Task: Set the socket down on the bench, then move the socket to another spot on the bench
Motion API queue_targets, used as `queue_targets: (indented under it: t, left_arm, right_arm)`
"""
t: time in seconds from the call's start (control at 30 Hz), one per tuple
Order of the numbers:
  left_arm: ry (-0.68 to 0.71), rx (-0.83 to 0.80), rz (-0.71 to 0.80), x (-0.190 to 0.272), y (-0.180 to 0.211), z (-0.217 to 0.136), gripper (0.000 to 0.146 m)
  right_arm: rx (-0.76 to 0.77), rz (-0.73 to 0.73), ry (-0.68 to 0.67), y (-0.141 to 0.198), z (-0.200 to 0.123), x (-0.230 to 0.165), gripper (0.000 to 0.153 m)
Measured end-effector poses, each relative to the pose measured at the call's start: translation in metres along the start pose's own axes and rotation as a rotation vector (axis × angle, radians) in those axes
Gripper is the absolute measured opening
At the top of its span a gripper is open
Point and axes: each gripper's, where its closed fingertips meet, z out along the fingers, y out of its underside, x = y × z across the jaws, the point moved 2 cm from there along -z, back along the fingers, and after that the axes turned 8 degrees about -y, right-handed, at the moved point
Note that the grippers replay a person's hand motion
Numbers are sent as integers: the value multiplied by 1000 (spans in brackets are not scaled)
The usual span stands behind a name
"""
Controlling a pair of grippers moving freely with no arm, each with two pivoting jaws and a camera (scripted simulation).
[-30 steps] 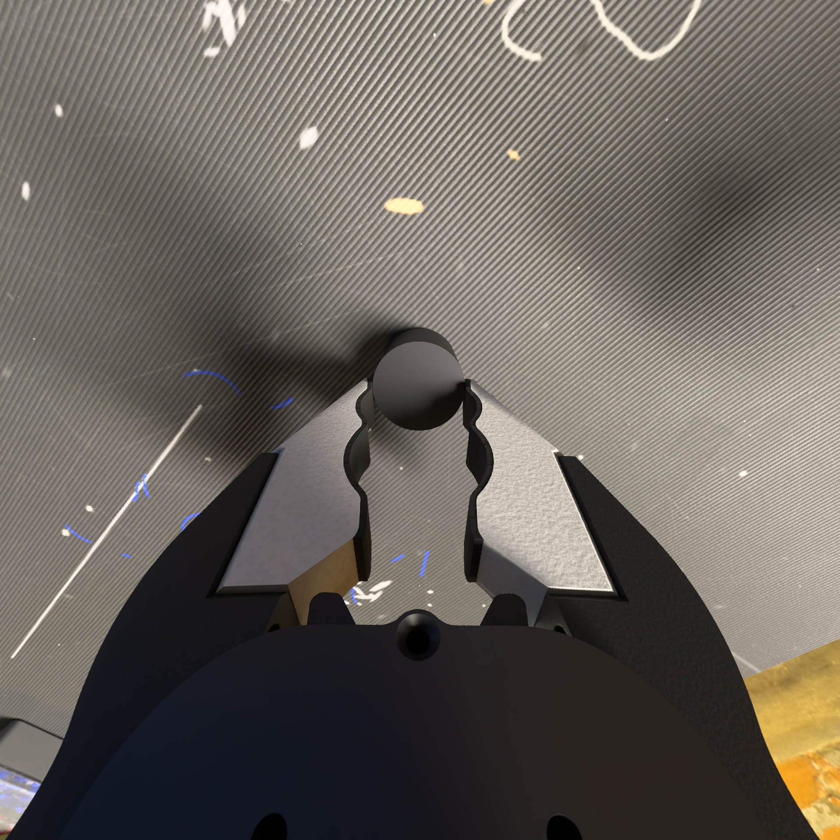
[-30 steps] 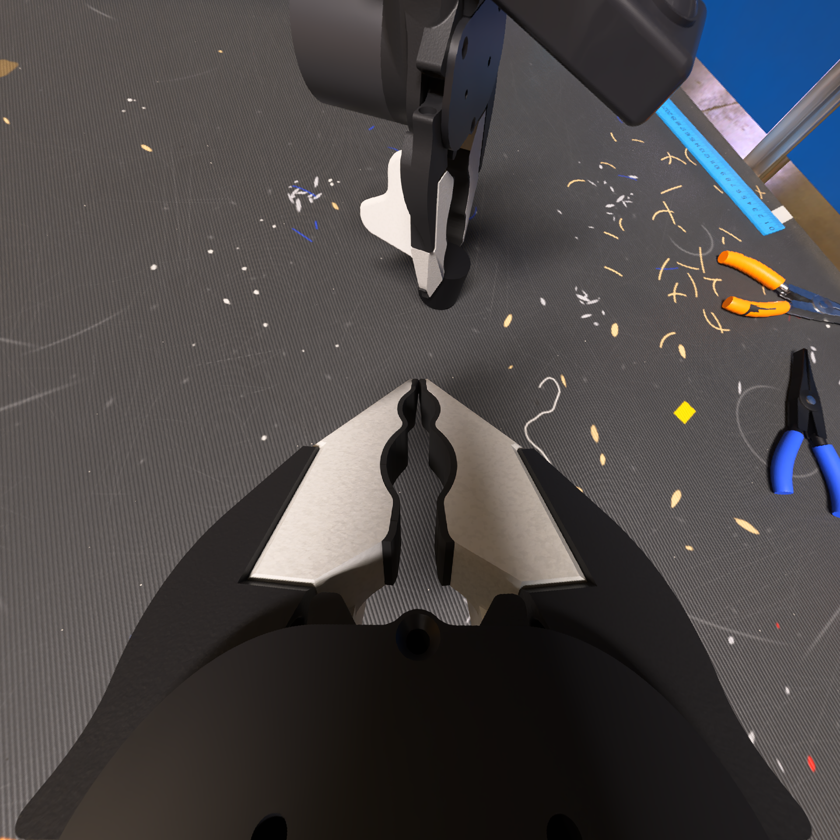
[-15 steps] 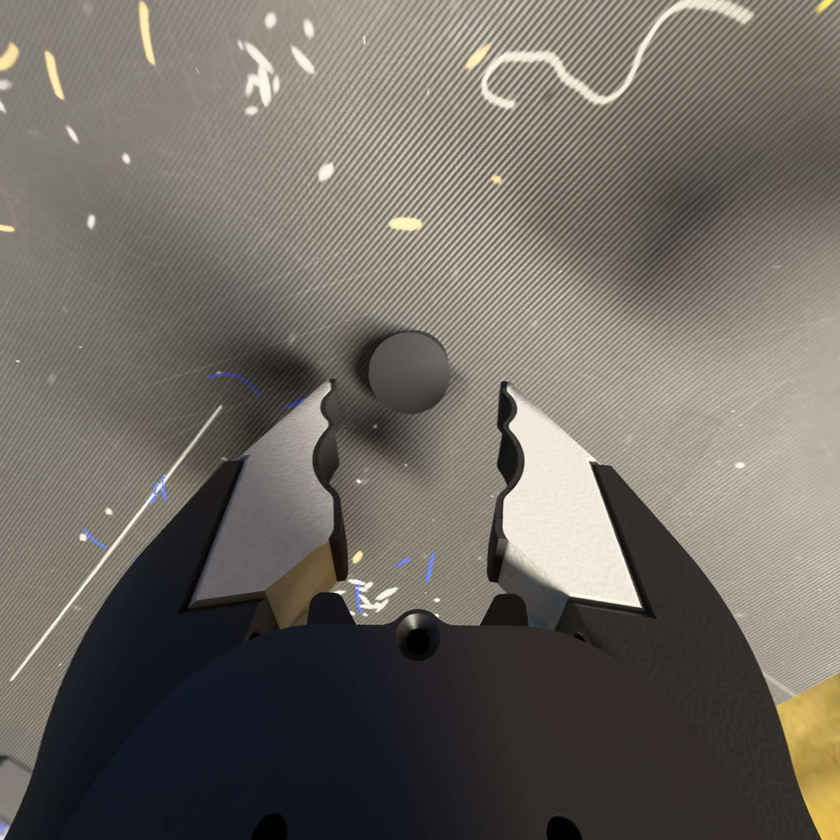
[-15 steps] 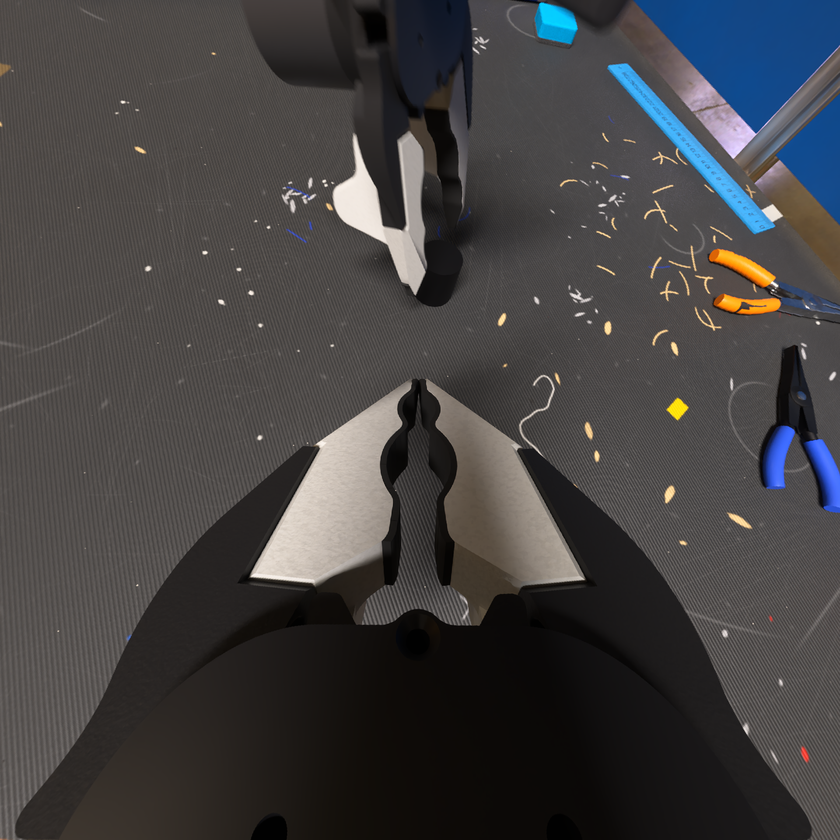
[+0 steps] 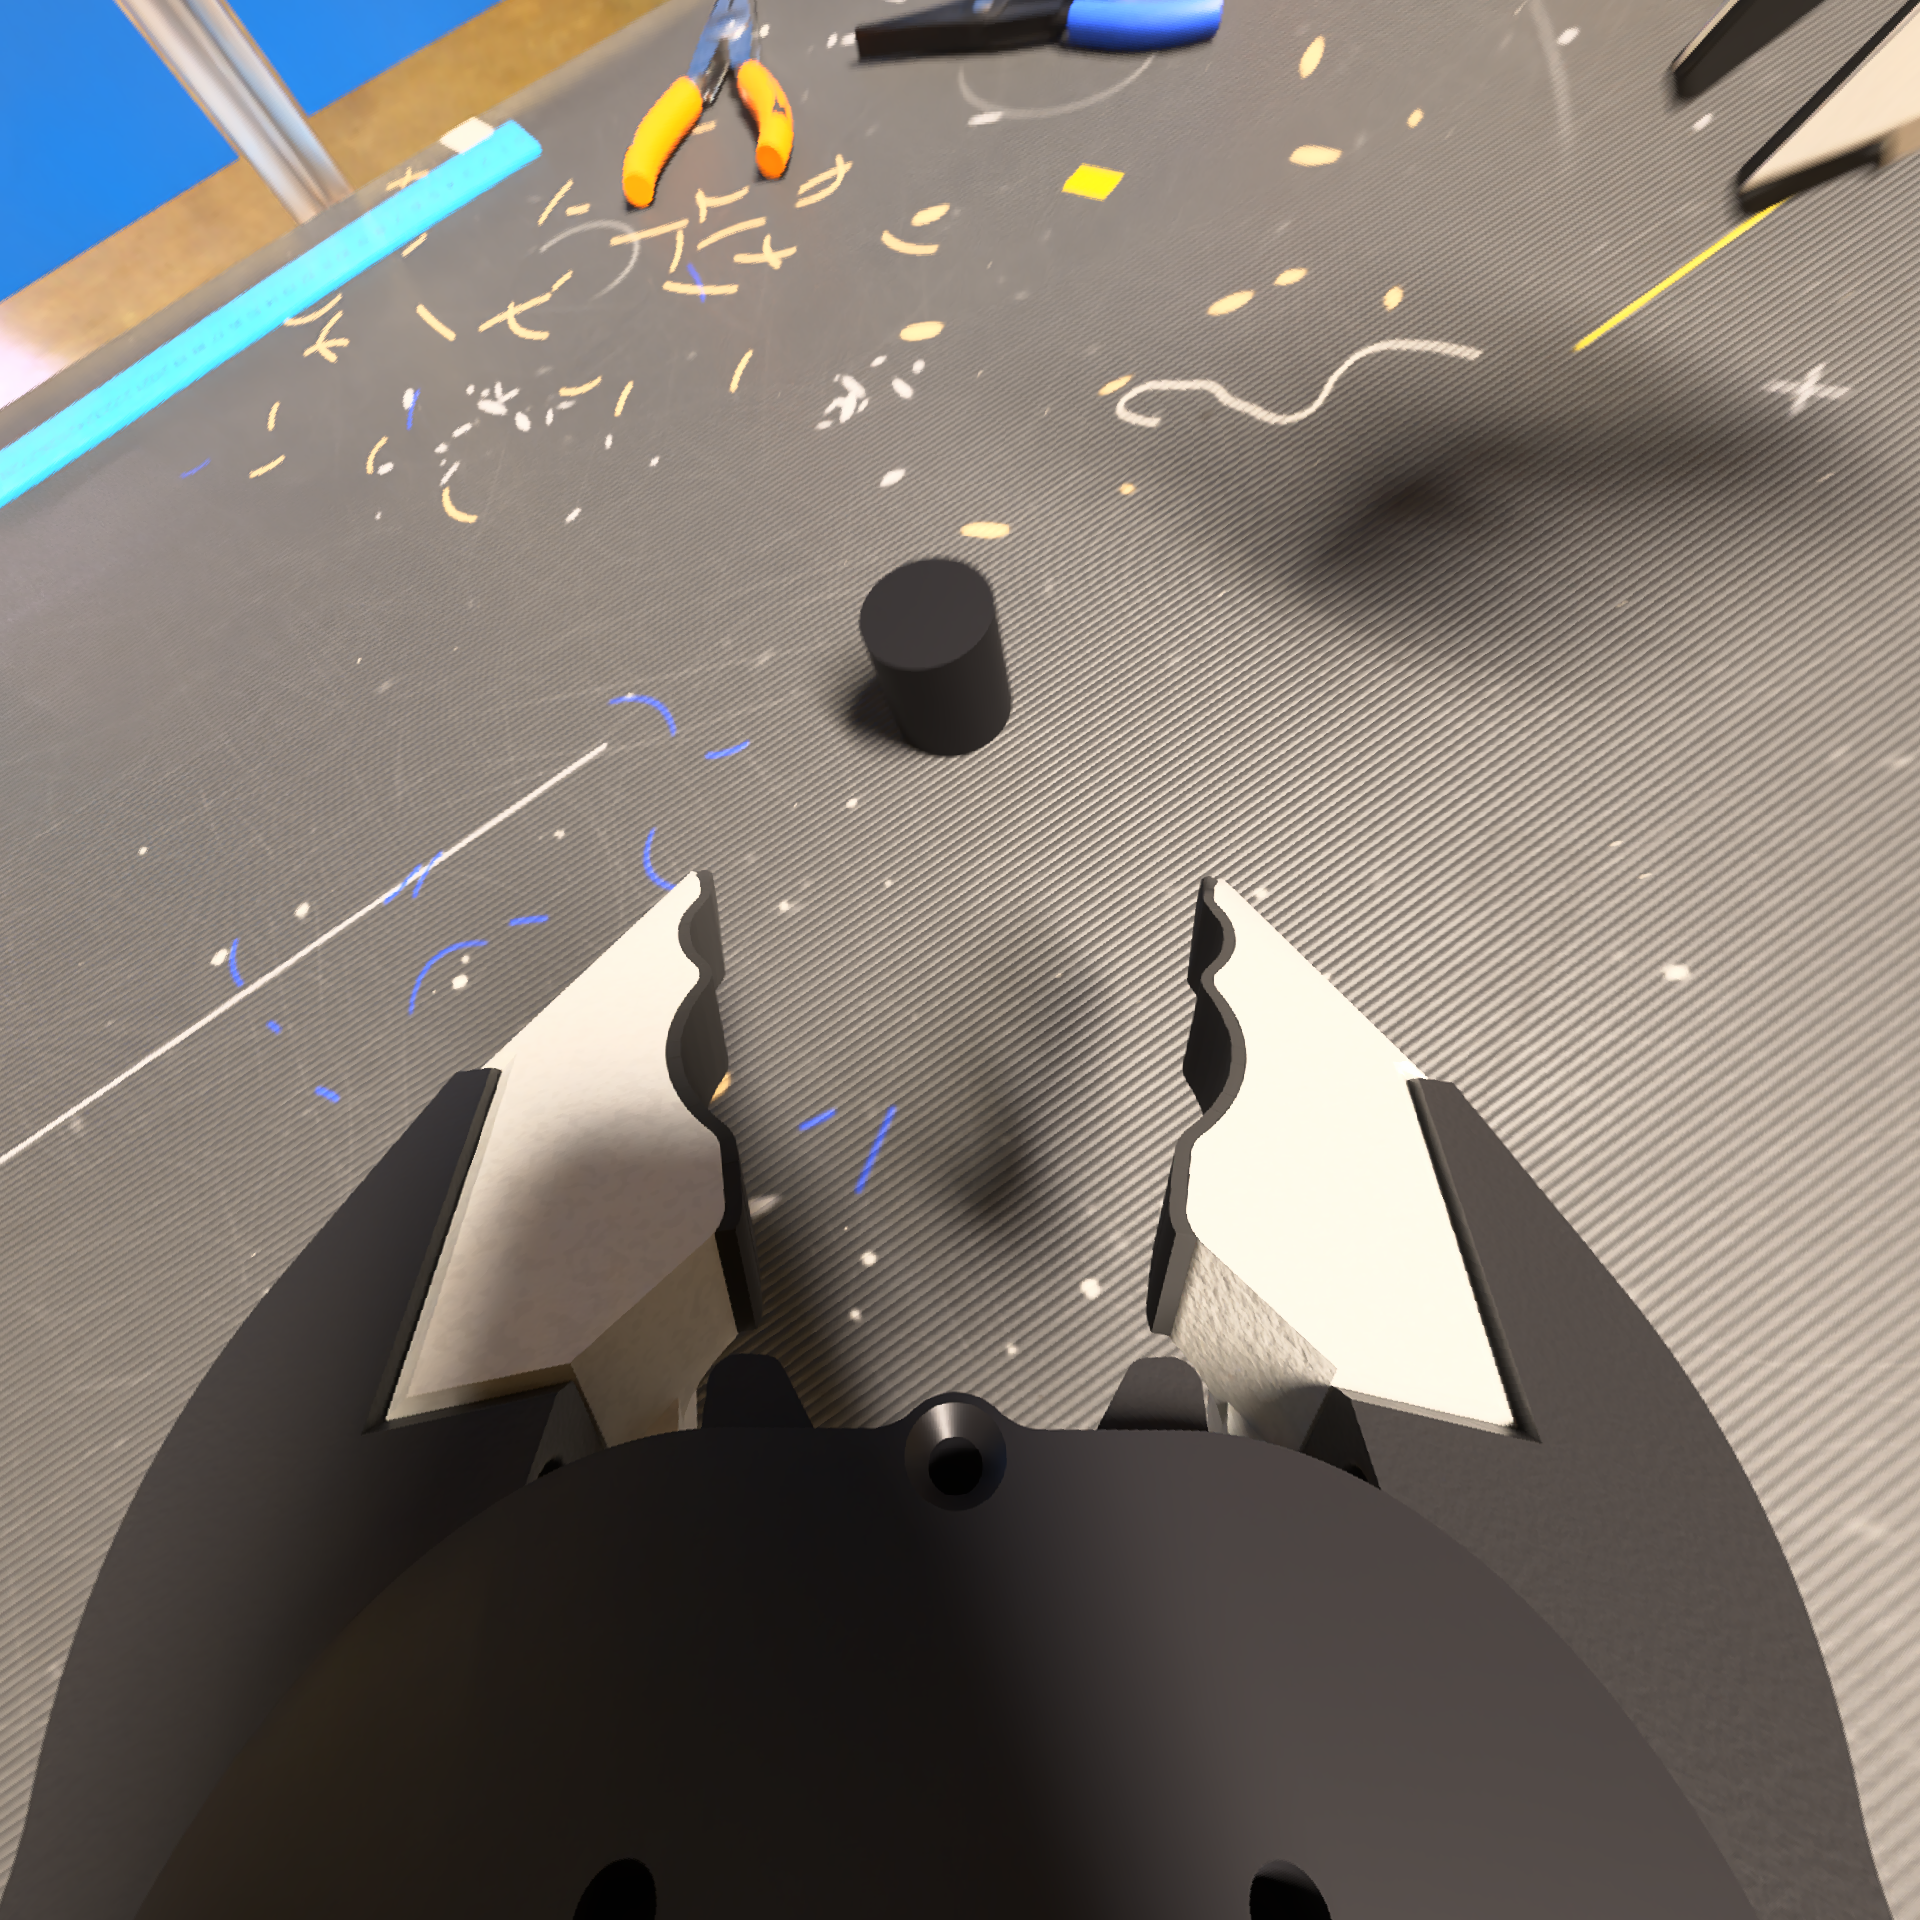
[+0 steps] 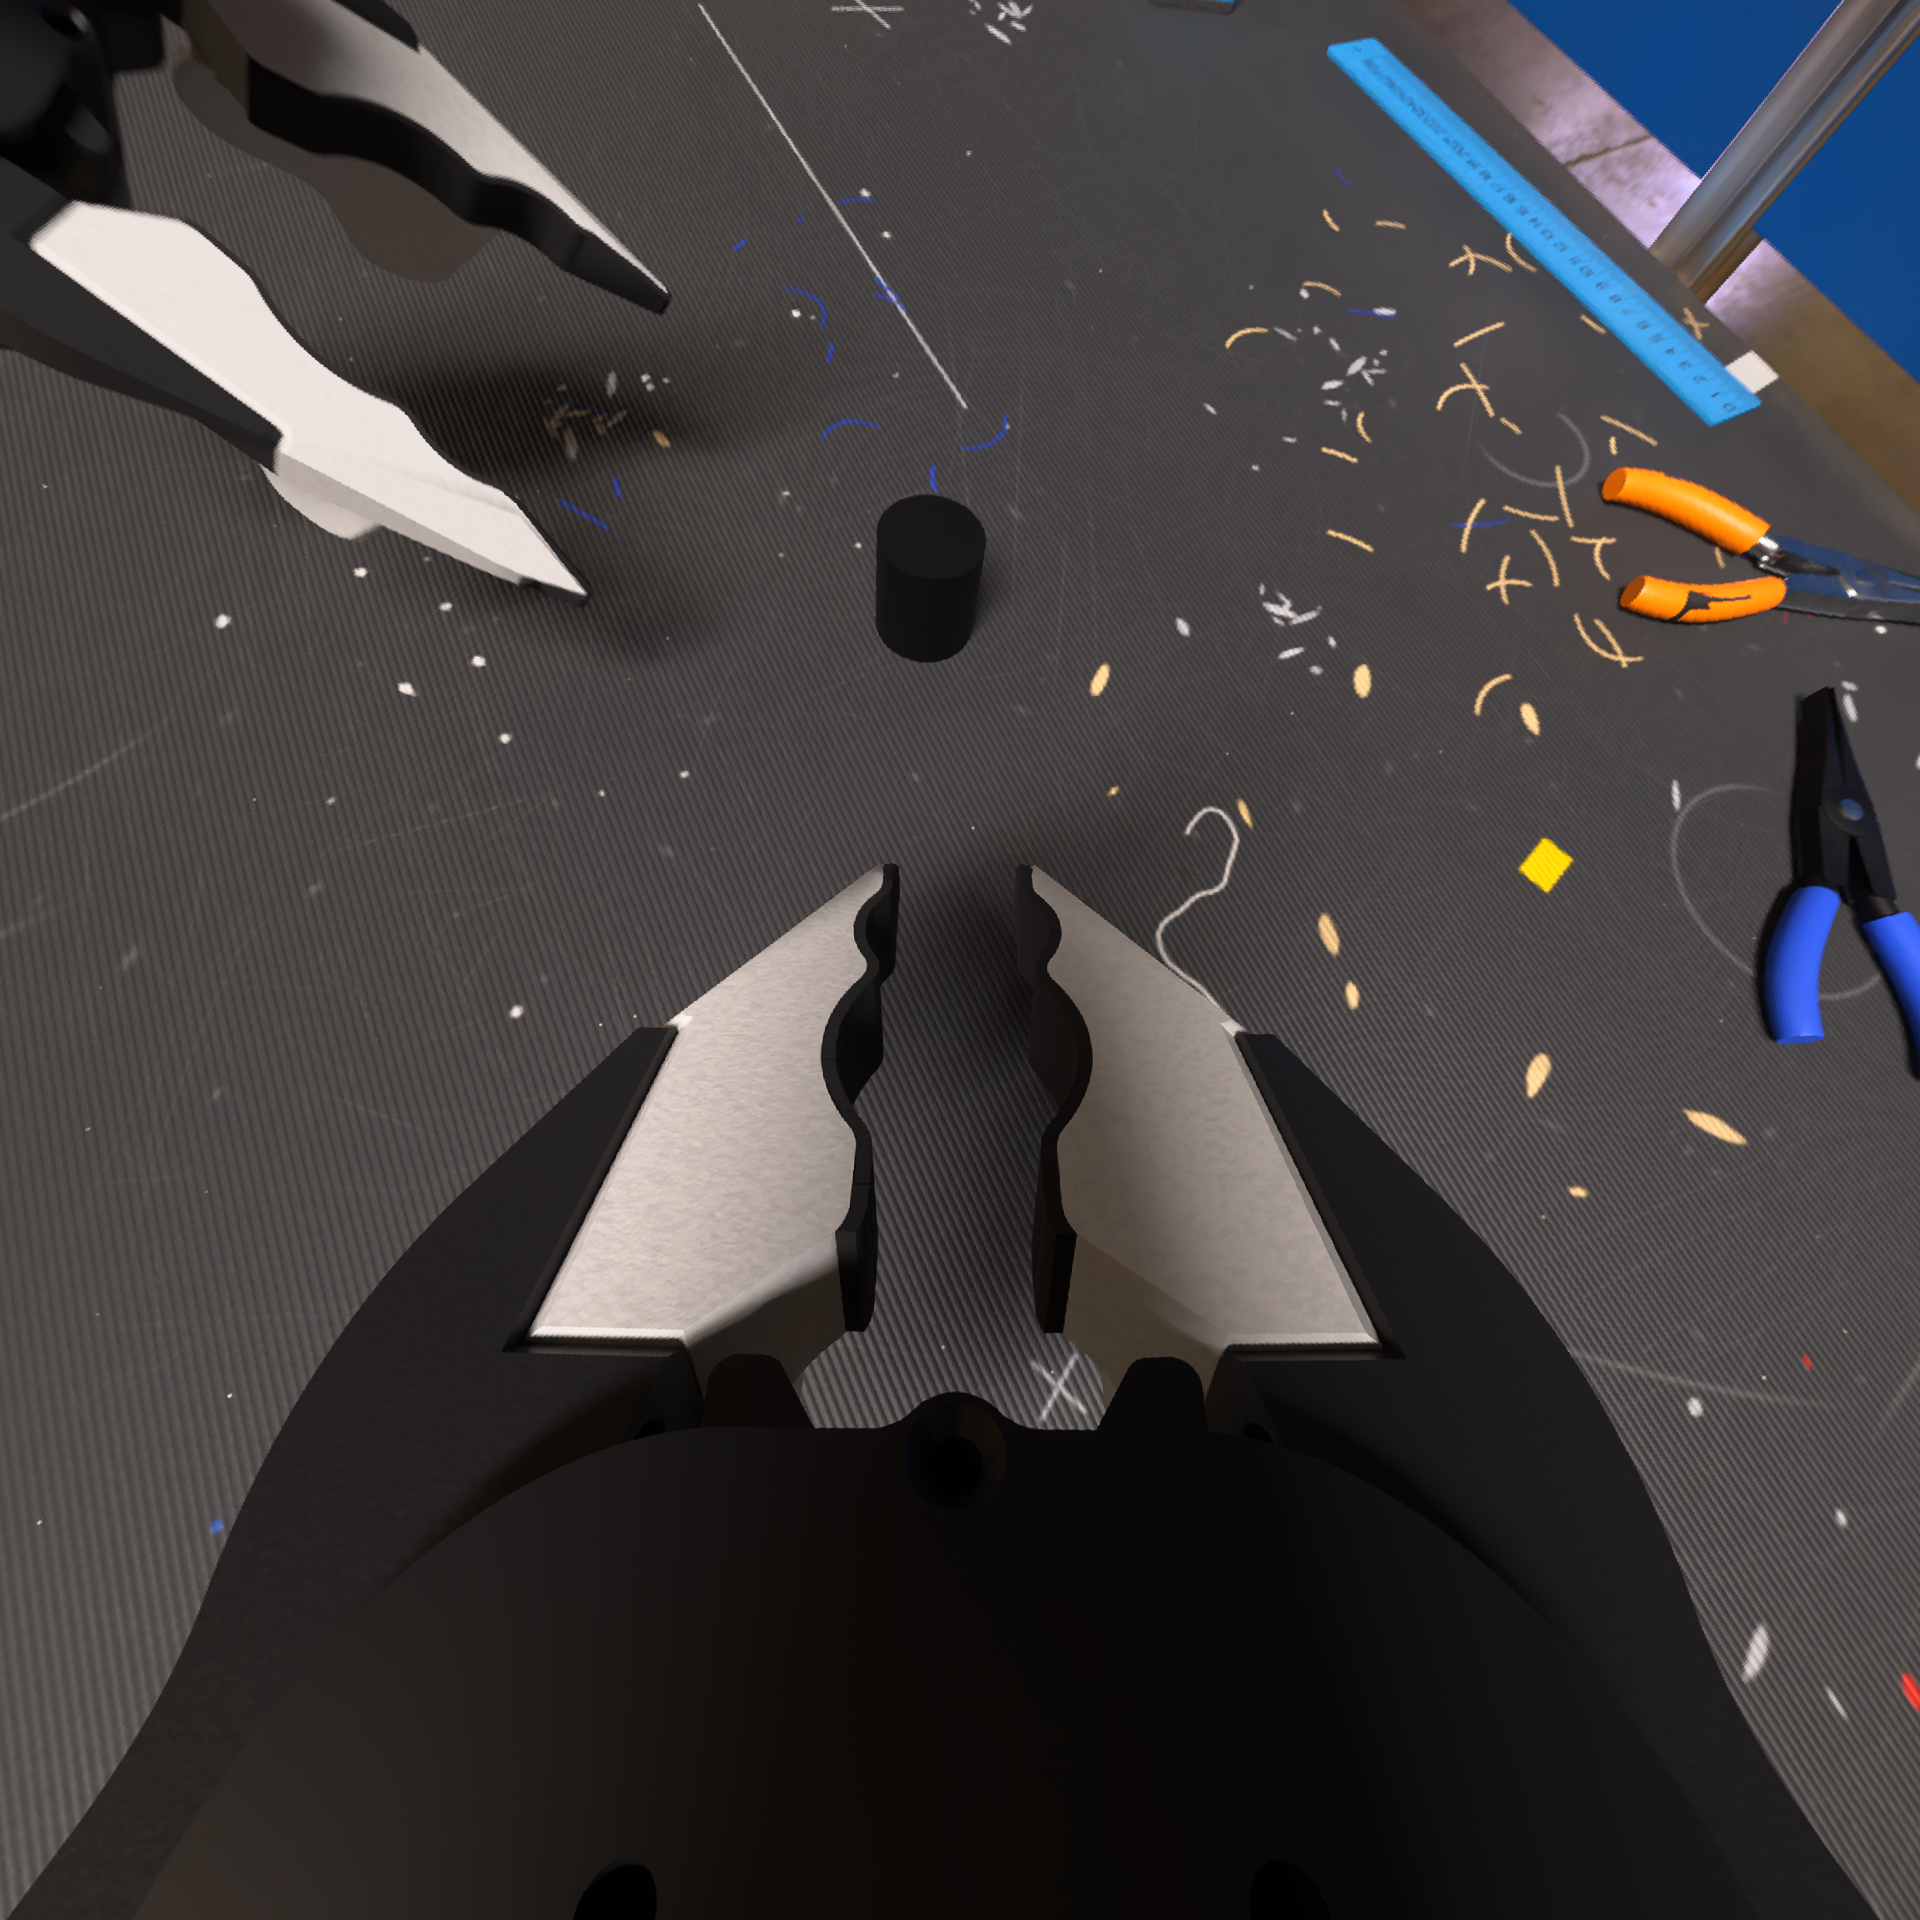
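Standing upright on the dark ribbed bench mat (image 5: 1455,831), the black socket (image 5: 935,655) is on its own with nothing touching it. The left gripper (image 5: 951,883) has its jaws spread wide and empty, with the socket out ahead of the fingertips and well clear of them. From the right wrist view the same socket (image 6: 928,577) sits ahead of the right gripper (image 6: 956,873), whose jaws are parted only a little (a narrow gap, nothing held between them). The left gripper (image 6: 623,447) shows up there too, at upper left, with its near fingertip close beside the socket but apart from it. Off to the side there are orange-handled pliers (image 6: 1704,556) and blue-handled pliers (image 6: 1849,894) lying on the mat, plus a blue ruler (image 6: 1538,223) along the bench edge next to a metal post (image 6: 1787,135). The mat is littered with tan shavings, white flecks, a curly white string (image 5: 1288,390) and a small yellow square (image 6: 1545,864).
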Motion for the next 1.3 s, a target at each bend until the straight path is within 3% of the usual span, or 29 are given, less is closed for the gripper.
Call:
queue_targets:
  t: [0.13,0.33,0.57,0.77,0.9,1.3]
  left_arm:
    - [30,2,-86,-7,5,14,98]
    - [138,-10,-287,-3,-1,35,94]
    - [61,-128,-65,10,-2,67,81]
    - [61,-131,-60,12,-13,83,75]
    - [60,-144,-78,10,-13,86,62]
    - [77,-135,-46,9,-16,91,53]
  right_arm:
    - [25,-16,8,-7,-4,-1,22]
    - [28,-39,20,-10,-6,-3,20]
    - [25,-48,19,-9,-7,-4,18]
    - [26,-47,25,-10,-10,-3,17]
    - [26,-48,21,-10,-10,-3,16]
    - [21,-47,16,-9,-9,-4,15]
